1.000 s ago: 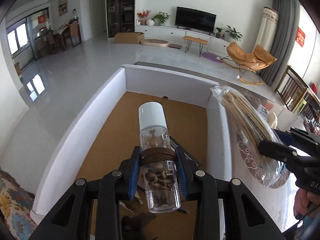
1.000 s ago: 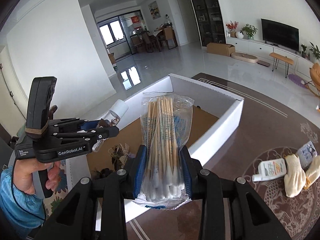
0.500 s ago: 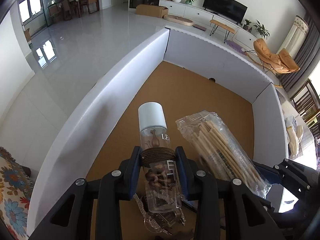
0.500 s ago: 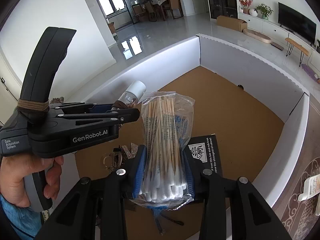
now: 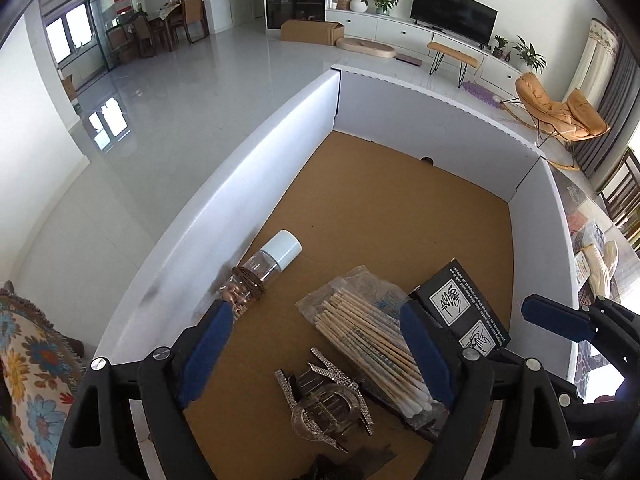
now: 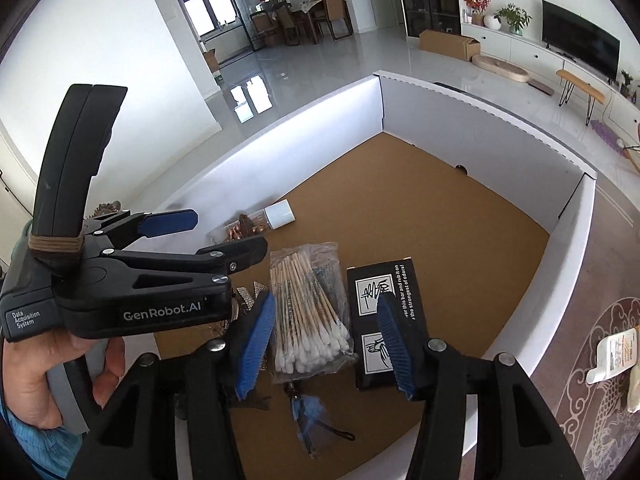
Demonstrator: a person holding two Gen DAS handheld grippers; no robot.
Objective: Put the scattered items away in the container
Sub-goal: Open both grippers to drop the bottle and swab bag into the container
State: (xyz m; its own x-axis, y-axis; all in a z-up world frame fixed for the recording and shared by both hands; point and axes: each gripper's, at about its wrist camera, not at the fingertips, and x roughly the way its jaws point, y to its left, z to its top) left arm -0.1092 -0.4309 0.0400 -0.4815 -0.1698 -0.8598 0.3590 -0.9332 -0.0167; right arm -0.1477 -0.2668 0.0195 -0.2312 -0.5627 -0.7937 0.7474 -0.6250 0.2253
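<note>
Since both loads are already lying on the brown floor of the big white-walled cardboard box [image 5: 248, 184], I'd call this tidy-up decently far along but not finished. The clear plastic bottle with the white cap [image 5: 266, 266] is on its side against the left wall, and the clear bag of wooden cotton swabs [image 6: 308, 312] lies flat mid-floor, just beside a black printed carton [image 6: 382, 312]. A rhinestone-studded buckle thing [image 5: 324, 404] and some blue-tipped bits in a small clear bag [image 6: 310, 416] are in there too.

Still left: out on the dark patterned table to the right there's a white squeeze tube [image 6: 614, 354] and a pair of cream knitted gloves [image 5: 604, 264], so at least one more trip is needed, I reckon.

Compared with a second ago, quite a lot changed. Back then the left gripper [image 5: 316, 354] was clamped on the bottle, held upright over the box, and the right gripper [image 6: 326, 344] was pinching the swab bag above the rim. Now both have dropped lower into the box and let go: the left one's jaws are opening with nothing between the pads, the bottle resting just past its left fingertip. The right one's jaws are opening too, with the swab bag lying below the gap, no pad pressing it.
</note>
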